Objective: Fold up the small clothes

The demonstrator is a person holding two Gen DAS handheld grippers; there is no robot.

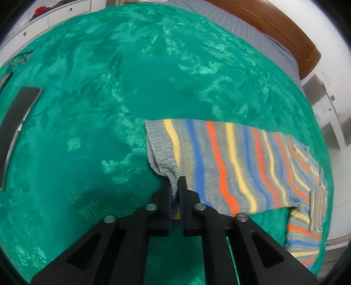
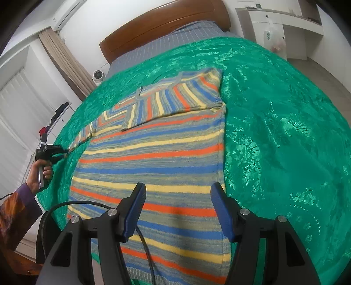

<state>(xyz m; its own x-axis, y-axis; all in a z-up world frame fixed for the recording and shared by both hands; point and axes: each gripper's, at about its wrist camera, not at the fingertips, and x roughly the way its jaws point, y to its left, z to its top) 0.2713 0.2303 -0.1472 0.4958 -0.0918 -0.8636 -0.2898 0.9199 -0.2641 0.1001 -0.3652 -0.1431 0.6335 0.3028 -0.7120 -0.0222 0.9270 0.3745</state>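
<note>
A striped knit sweater [image 2: 153, 157] in grey, blue, orange and yellow lies flat on a green bedspread [image 2: 274, 136]. Its right sleeve is folded across the chest. My left gripper [image 1: 177, 186] is shut on the cuff of the left sleeve [image 1: 219, 162], which stretches out to the right in the left wrist view. That gripper also shows in the right wrist view [image 2: 62, 153], at the far left, held by a hand. My right gripper [image 2: 177, 193] is open and empty above the sweater's lower body.
A wooden headboard [image 2: 166, 24] and a grey checked sheet [image 2: 175, 37] lie beyond the bedspread. White cabinets [image 2: 274, 19] stand at the back right. A dark flat object [image 1: 19, 109] lies at the bedspread's left edge. A black cable [image 2: 144, 245] hangs over the sweater hem.
</note>
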